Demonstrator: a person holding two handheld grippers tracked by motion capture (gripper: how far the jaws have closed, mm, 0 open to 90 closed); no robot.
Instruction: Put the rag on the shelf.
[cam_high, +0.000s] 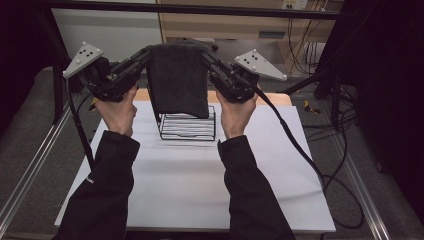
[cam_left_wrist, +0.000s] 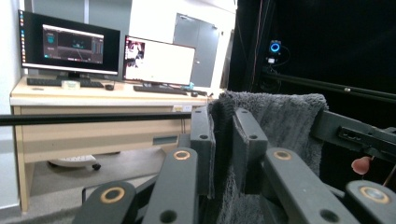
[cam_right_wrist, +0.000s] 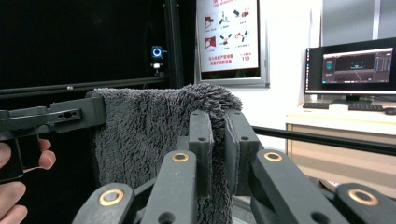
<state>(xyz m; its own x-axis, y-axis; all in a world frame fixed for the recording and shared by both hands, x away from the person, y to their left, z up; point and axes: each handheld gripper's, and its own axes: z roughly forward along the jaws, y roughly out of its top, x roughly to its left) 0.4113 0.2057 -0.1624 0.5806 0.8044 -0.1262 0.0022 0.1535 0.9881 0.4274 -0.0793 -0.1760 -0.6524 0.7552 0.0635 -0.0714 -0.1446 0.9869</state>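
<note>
the dark grey fluffy towel (cam_high: 178, 80) hangs in the air over the black wire rack (cam_high: 187, 126), pinched at its top corners by the left gripper (cam_high: 142, 56) and right gripper (cam_high: 209, 57), jaws clamped narrow on the pile. lifting looks done; draping it on the rack on the white bench (cam_high: 200, 175) remains.

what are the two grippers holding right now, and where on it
Both hold one dark grey towel by its top edge: the left gripper is shut on the upper left corner, the right gripper on the upper right corner, so it hangs above the wire rack.
</note>
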